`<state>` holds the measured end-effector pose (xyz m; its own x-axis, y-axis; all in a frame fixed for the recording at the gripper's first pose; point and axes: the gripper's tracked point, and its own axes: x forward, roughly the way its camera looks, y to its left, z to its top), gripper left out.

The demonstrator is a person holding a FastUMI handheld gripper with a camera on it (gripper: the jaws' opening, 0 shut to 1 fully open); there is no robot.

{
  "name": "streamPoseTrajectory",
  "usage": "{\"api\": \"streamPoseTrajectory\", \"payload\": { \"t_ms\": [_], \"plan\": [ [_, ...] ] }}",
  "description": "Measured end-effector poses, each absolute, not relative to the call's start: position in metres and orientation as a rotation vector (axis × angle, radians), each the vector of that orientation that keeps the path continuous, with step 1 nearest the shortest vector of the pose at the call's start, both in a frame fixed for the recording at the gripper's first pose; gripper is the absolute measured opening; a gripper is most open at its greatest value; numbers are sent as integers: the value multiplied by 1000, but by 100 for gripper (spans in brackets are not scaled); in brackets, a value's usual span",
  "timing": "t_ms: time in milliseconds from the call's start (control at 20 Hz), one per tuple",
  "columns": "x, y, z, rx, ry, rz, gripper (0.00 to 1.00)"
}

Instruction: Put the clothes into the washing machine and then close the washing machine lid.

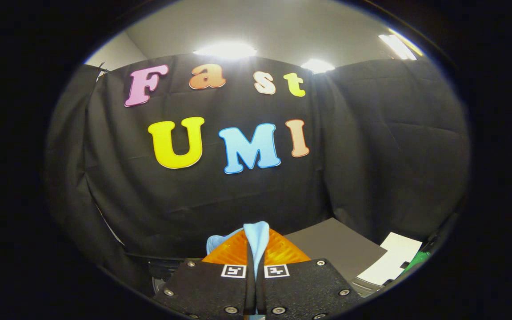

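From here I see the claw [256,249] raised and pointing at the booth's black cloth wall [247,195]. Its two fingers [231,251] are drawn together, and a fold of light blue cloth [256,235] is pinched between them. The cloth pokes up just past the fingertips and spills a little over the left finger. Both fingers press on it, so I read this as a firm grip on the garment.

Beyond the fingers and slightly to their right lies a flat grey panel [340,249], tilted away toward the wall. I think it may be the washing machine's lid or top, but the view is too low and warped for me to be sure. Just right of that panel sits a white sheet [394,260], and a small green object [416,260] shows at its far side. I cannot tell what the green thing is.

Down to the left of the claw I make out a dark metallic edge [160,273], too shadowed to name. Ceiling lights [225,50] glare above the cloth wall.
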<state>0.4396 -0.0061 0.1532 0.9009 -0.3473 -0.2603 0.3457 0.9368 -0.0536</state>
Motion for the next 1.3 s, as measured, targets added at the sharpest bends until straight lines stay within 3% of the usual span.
{"api": "streamPoseTrajectory", "payload": {
  "t_ms": [700, 1300],
  "plan": [
    [442, 209, 73, -28, 375, -145, 1],
    [464, 243, -112, -69, 599, -68, 1]
  ]
}}
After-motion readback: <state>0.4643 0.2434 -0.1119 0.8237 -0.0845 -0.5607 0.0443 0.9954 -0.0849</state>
